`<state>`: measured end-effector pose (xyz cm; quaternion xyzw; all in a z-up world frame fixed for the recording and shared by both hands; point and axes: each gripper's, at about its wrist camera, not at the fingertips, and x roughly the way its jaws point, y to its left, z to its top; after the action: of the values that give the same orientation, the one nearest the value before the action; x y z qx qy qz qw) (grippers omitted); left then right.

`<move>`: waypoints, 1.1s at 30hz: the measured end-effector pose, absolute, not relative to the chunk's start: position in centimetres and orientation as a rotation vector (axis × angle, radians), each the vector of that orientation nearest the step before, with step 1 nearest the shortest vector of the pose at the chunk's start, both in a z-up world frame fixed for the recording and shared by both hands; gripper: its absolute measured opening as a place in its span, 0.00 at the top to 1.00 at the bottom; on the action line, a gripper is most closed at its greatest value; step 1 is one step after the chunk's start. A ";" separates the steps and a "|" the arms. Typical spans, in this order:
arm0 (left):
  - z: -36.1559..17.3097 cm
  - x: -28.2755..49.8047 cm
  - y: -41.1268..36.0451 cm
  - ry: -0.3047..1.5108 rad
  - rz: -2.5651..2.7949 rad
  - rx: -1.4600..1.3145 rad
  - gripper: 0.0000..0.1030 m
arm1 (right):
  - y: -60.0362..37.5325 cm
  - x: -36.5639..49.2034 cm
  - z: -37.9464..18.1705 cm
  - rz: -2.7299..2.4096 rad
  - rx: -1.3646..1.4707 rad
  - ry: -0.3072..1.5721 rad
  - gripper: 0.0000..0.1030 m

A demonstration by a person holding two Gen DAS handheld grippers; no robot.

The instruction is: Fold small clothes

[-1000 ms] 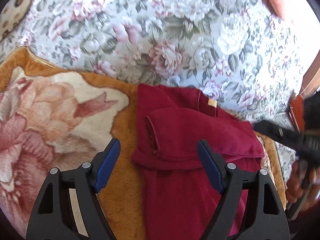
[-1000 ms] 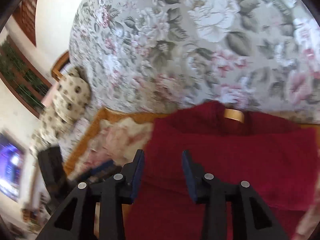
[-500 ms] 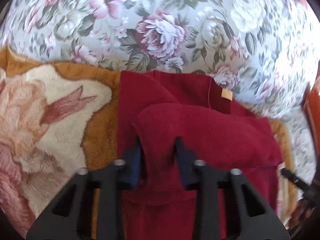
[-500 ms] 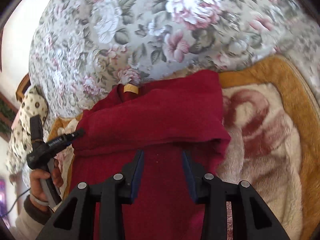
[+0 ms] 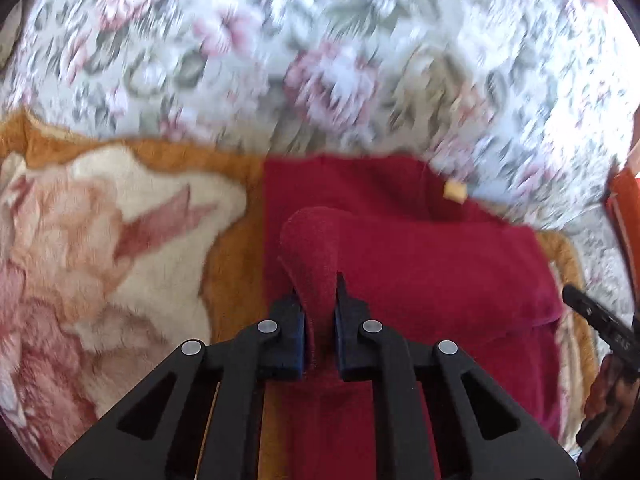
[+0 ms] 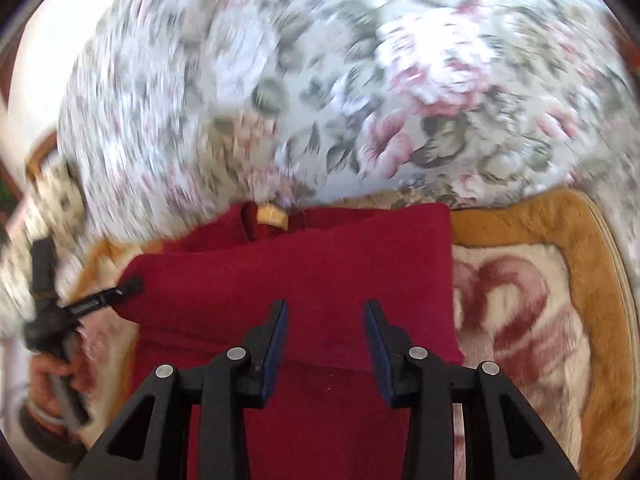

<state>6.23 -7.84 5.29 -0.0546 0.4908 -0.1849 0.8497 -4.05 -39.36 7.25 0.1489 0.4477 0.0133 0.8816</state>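
A dark red garment [image 5: 420,264] with a small tan label [image 5: 455,192] lies partly folded on an orange and cream floral blanket [image 5: 100,240]. My left gripper [image 5: 318,300] is shut on a raised fold of the red cloth at its left edge. In the right wrist view the same garment [image 6: 320,272] lies flat with its label [image 6: 273,216] at the far edge. My right gripper [image 6: 325,320] is open, its blue pads just above the folded layer, holding nothing. The left gripper [image 6: 120,290] shows at the garment's left edge there.
A floral sofa back [image 5: 320,48] rises behind the blanket. The blanket's orange border [image 6: 560,232] runs along the right side. A hand [image 6: 52,380] holds the left gripper's handle. The right gripper's tip [image 5: 592,312] shows at the right edge.
My left gripper closed from wide open onto the garment's left fold and lifted it. My right gripper swung right over the garment and stayed open.
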 end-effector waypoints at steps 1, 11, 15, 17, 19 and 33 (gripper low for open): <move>4.8 6.2 -7.8 1.047 -0.384 -0.113 0.90 | -38.9 -3.5 6.5 0.007 0.269 0.952 0.64; 5.1 4.7 -7.2 1.036 -0.326 -0.052 0.76 | -39.4 -5.1 5.8 -0.069 0.170 1.012 0.64; 4.9 3.7 -7.5 1.034 -0.307 -0.035 0.69 | -40.8 -6.1 5.4 -0.117 0.172 1.001 0.64; 4.7 3.4 -7.7 1.032 -0.301 -0.028 0.65 | -41.3 -6.0 4.4 -0.130 0.174 1.021 0.64; 4.5 3.2 -7.7 1.036 -0.294 -0.031 0.65 | -41.2 -5.6 3.2 -0.144 0.150 1.046 0.64; 6.7 -1.7 -7.6 1.011 -0.297 0.034 0.64 | -40.2 -14.4 7.6 -0.057 0.309 1.013 0.63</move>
<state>-1.71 -7.58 6.70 0.0162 0.4826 -0.1419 0.8641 -14.41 -40.22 7.56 0.1474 0.4832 -0.0270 0.8626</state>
